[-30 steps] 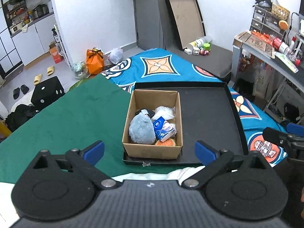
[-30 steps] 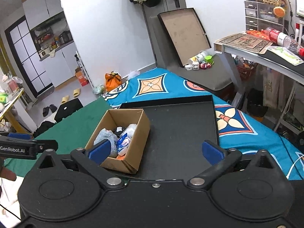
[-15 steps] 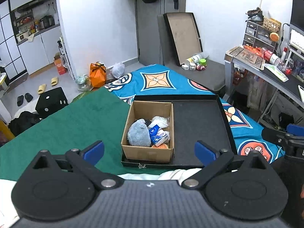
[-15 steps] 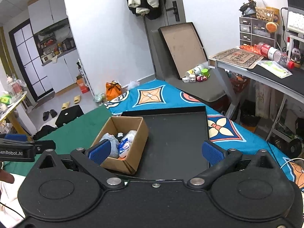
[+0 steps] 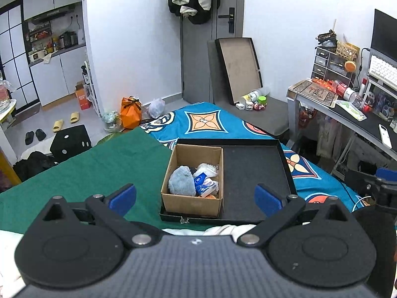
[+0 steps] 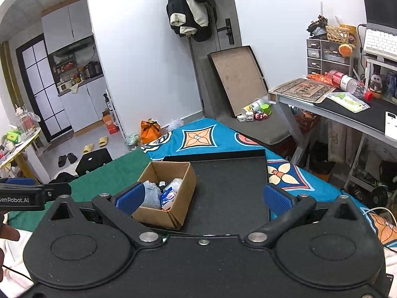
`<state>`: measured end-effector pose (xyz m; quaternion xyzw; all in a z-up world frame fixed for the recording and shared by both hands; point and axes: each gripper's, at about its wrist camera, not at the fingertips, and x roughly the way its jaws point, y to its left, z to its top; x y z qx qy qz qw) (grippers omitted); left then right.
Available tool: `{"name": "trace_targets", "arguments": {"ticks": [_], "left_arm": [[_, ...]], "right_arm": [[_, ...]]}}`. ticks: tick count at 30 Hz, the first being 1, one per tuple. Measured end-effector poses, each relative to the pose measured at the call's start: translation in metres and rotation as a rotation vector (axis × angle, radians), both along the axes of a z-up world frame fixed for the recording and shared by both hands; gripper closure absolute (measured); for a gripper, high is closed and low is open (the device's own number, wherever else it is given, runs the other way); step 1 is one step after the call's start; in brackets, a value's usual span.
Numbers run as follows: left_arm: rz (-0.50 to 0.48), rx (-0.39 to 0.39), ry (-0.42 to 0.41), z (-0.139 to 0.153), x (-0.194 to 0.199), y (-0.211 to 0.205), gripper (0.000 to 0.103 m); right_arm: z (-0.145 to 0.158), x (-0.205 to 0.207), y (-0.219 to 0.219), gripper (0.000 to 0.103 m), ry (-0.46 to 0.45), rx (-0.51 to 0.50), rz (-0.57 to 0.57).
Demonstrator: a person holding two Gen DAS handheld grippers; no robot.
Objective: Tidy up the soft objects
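Soft objects in cardboard box [image 5: 193, 199], left end of black tray [image 5: 255, 173].
Blue cloth [image 5: 180, 185] and tissue pack [image 5: 204, 185] lie inside the box. Left gripper [image 5: 196, 196] and right gripper [image 6: 203, 198]: fingers spread wide, empty, short of the box.

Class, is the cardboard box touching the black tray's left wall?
Touching: the left wrist view shows the cardboard box sitting against the black tray left wall, no gap.
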<state>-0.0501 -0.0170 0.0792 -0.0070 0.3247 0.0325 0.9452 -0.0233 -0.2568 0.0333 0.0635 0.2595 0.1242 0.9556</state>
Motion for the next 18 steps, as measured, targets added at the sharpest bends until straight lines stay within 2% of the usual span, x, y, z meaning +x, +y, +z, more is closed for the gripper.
{"name": "trace_targets", "arguments": {"ticks": [6,14,18], "left_arm": [[-0.004,-0.017,-0.02,0.002,-0.014,0.001,0.002],[-0.024,0.009,-0.019,-0.003,-0.024,-0.001,0.002],[-0.024,-0.002,-0.02,-0.004,-0.025,0.0,0.002]], "right_arm": [[0.0,-0.009,-0.001,0.0,-0.002,0.0,0.006],[-0.003,-0.017,0.001,0.0,-0.02,0.013,0.02],[-0.007,-0.016,0.001,0.0,-0.012,0.012,0.015]]}}
